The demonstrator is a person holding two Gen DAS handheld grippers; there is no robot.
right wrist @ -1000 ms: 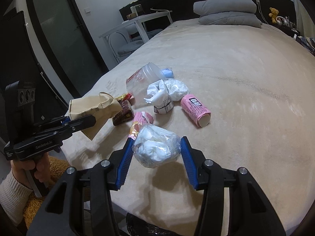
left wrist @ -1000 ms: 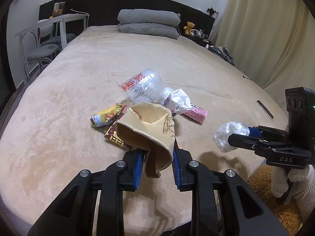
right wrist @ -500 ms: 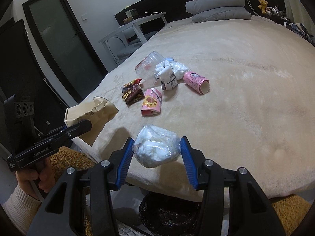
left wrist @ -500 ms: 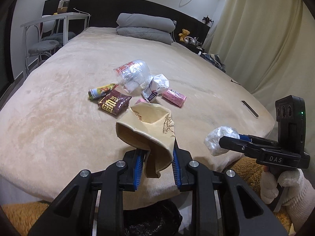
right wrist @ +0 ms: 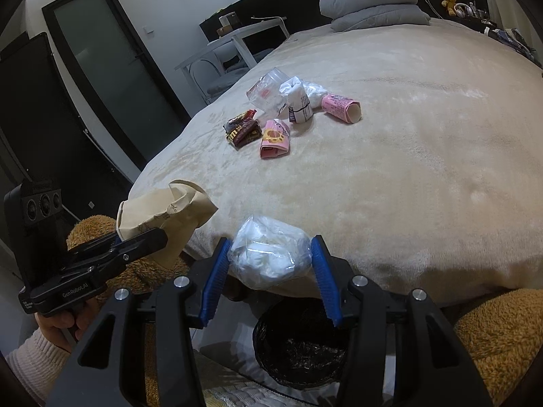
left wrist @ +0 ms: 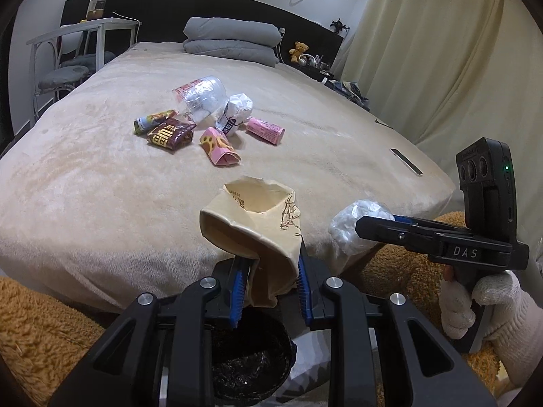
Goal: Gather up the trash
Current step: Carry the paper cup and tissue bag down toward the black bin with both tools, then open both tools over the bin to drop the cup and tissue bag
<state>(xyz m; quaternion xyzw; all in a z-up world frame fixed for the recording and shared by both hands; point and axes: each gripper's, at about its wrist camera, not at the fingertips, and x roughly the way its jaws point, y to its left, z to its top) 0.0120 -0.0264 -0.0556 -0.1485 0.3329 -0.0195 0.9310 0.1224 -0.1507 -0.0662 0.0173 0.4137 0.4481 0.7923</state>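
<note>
My left gripper (left wrist: 269,286) is shut on a crushed beige paper cup (left wrist: 253,225), held past the foot of the bed above a black-lined trash bin (left wrist: 249,366). My right gripper (right wrist: 269,278) is shut on a clear plastic bag of white tissue (right wrist: 269,254), also above the bin (right wrist: 300,349). The cup (right wrist: 163,208) shows at the left of the right wrist view, the bag (left wrist: 356,225) at the right of the left wrist view. Several pieces of trash lie mid-bed: a clear cup (left wrist: 200,96), a pink wrapper (left wrist: 219,146), a pink tube (left wrist: 264,130), a brown wrapper (left wrist: 169,134).
The beige bed (left wrist: 101,186) fills the view, with grey pillows (left wrist: 230,40) at the head. A white desk and chair (left wrist: 68,57) stand left, curtains (left wrist: 441,51) right. A brown fluffy rug (left wrist: 37,332) flanks the bin. A dark flat object (left wrist: 405,166) lies near the bed's right edge.
Both grippers have drawn back from the trash pile to beyond the foot of the bed, still holding cup and bag. The bin has come into view beneath them.
</note>
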